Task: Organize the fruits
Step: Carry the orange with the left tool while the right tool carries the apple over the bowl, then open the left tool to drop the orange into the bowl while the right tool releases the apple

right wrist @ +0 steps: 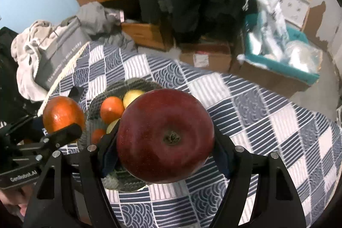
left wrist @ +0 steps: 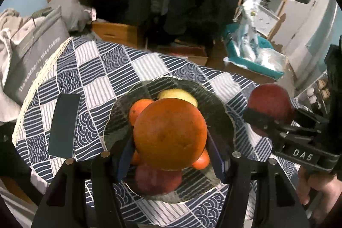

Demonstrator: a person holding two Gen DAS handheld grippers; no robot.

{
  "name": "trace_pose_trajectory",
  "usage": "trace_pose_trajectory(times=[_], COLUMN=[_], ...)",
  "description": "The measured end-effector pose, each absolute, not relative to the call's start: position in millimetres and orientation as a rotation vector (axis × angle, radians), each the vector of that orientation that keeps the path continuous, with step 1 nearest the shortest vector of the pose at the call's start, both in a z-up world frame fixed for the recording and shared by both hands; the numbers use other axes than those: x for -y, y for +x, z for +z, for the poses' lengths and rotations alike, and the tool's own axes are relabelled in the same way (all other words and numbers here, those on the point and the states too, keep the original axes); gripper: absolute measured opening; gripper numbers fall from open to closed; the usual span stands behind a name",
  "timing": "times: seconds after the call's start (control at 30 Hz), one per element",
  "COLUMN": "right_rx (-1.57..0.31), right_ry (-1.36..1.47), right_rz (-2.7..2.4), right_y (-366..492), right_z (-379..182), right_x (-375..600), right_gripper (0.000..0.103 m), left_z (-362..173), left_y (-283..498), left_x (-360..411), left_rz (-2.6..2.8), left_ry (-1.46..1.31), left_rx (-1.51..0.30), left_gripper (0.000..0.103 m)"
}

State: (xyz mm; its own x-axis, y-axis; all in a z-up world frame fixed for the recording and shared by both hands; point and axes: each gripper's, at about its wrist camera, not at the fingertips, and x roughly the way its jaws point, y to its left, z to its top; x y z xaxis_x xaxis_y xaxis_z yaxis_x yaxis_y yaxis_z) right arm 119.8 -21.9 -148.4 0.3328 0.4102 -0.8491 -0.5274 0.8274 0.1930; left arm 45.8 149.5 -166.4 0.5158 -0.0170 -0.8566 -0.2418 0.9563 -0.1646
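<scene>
My left gripper (left wrist: 170,155) is shut on a large orange (left wrist: 170,134), held above a glass bowl (left wrist: 222,112) on the patterned tablecloth. Inside the bowl lie a small orange (left wrist: 137,109), a yellow fruit (left wrist: 178,94), a red fruit (left wrist: 158,180) and another orange fruit (left wrist: 203,160). My right gripper (right wrist: 165,156) is shut on a dark red apple (right wrist: 165,136), to the right of the bowl (right wrist: 136,83). In the right wrist view the left gripper's orange (right wrist: 63,113) hangs by the bowl's left side. The apple (left wrist: 270,103) shows at the right of the left wrist view.
A dark flat phone-like slab (left wrist: 64,125) lies on the cloth (left wrist: 136,69) left of the bowl. A grey bag (right wrist: 61,52) and clothes sit at the table's far left edge. Cardboard boxes (right wrist: 205,57) and a teal bin (right wrist: 299,69) stand on the floor beyond.
</scene>
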Motion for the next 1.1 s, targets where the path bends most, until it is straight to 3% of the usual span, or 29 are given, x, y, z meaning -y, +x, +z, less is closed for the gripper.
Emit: trace_pose_trajectory(times=[0.37,0.93,1.1], right_rx=[-1.172,-1.245,-1.202], right_ry=[-0.157,-0.149,-0.101], right_rz=[0.648,0.681,0.695], right_y=[126,127,129], right_z=[-196,-214,-199], right_x=[3,-7,-2], right_gripper=[0.075,0.078,0.08], left_z=[-203,-221,-213], left_y=[50,54,54], left_x=[-161,-162,-160], left_rz=[0.163,0.174,0.179], left_ry=[-0.304,-0.31,-0.287], left_rx=[-1.103,-1.169,-1.14], left_gripper=[0.065,0.066,0.078])
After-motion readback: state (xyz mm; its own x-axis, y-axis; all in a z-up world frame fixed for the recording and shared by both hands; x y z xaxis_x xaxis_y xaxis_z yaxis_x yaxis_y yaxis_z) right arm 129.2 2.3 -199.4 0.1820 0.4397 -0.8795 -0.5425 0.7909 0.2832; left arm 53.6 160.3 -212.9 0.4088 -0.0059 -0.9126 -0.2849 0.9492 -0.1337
